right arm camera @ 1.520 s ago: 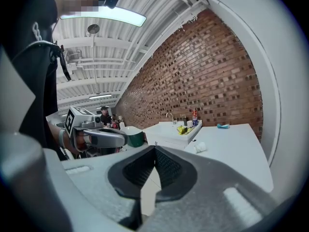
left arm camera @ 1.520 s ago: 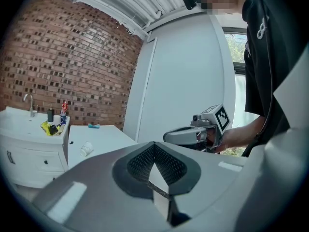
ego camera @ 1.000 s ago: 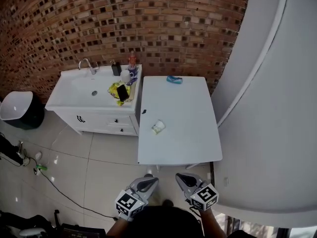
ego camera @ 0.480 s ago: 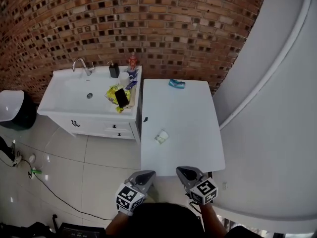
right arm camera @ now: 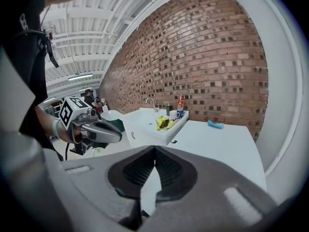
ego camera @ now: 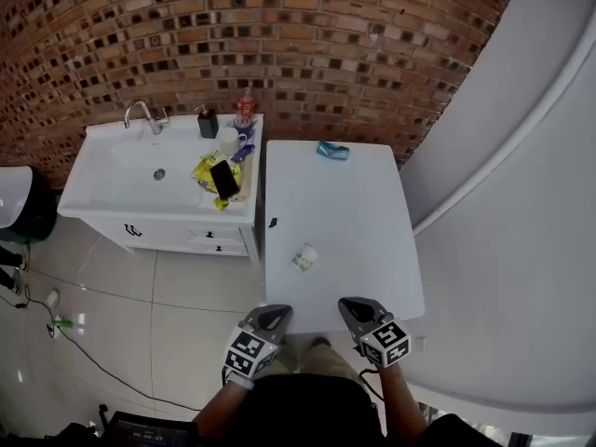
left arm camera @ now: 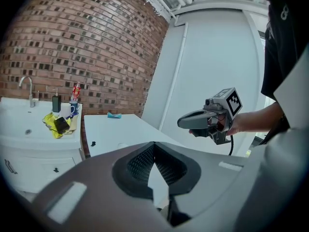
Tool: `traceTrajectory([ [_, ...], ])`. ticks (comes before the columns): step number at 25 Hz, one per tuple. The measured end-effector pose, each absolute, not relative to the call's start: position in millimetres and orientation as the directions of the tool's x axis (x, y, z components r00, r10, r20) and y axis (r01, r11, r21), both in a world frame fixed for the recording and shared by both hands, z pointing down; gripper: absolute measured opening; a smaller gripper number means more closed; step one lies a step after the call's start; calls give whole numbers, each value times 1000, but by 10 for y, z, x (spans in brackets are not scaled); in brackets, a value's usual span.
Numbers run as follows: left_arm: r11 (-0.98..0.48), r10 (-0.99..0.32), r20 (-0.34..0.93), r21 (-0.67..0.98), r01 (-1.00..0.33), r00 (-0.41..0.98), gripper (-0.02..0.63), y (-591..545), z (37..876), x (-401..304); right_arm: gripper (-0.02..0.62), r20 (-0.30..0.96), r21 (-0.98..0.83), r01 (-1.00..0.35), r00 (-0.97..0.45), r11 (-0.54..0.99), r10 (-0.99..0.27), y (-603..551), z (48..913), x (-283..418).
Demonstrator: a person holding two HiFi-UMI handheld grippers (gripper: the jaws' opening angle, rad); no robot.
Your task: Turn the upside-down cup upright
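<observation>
A small pale paper cup (ego camera: 304,258) lies on the white table (ego camera: 354,222), left of the middle and towards the near edge. In the head view my left gripper (ego camera: 271,318) hangs just off the table's near-left corner, apart from the cup. My right gripper (ego camera: 358,307) is over the near edge, to the cup's right. Both have their jaws shut with nothing between them, as the left gripper (left arm camera: 154,144) and right gripper (right arm camera: 154,150) also show in their own views. The cup is hidden behind the jaws in both gripper views.
A white sink cabinet (ego camera: 112,194) with a faucet (ego camera: 140,115), bottles, a mug, a yellow packet and a black phone (ego camera: 223,176) stands left of the table. A blue item (ego camera: 332,151) lies at the table's far edge, a small black thing (ego camera: 273,222) on its left edge. A white wall curves along the right.
Both grippers have moved forward towards the table's near edge and a little down. The table and cup now lie closer. The cup has not moved.
</observation>
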State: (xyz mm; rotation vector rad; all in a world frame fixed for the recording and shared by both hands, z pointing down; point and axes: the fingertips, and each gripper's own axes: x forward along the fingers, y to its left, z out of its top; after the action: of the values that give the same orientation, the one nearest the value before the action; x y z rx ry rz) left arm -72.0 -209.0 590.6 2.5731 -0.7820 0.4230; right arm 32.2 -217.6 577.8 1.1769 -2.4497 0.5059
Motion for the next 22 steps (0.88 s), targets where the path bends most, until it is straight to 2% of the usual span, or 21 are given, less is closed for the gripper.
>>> traceTrajectory([
  [8, -772, -415, 432, 298, -561, 801, 15, -2387, 6232, -480, -8, 520, -156, -801, -564, 578, -642, -2545, 6083, 487],
  [18, -745, -399, 547, 274, -608, 736, 15, -2757, 6756, -279, -6, 588, -170, -744, -603, 647, -539, -3026, 6640, 574],
  [22, -724, -380, 580, 298, -622, 721, 15, -2836, 6910, -211, 31, 630, -159, -730, -593, 664, -501, -3242, 6881, 598],
])
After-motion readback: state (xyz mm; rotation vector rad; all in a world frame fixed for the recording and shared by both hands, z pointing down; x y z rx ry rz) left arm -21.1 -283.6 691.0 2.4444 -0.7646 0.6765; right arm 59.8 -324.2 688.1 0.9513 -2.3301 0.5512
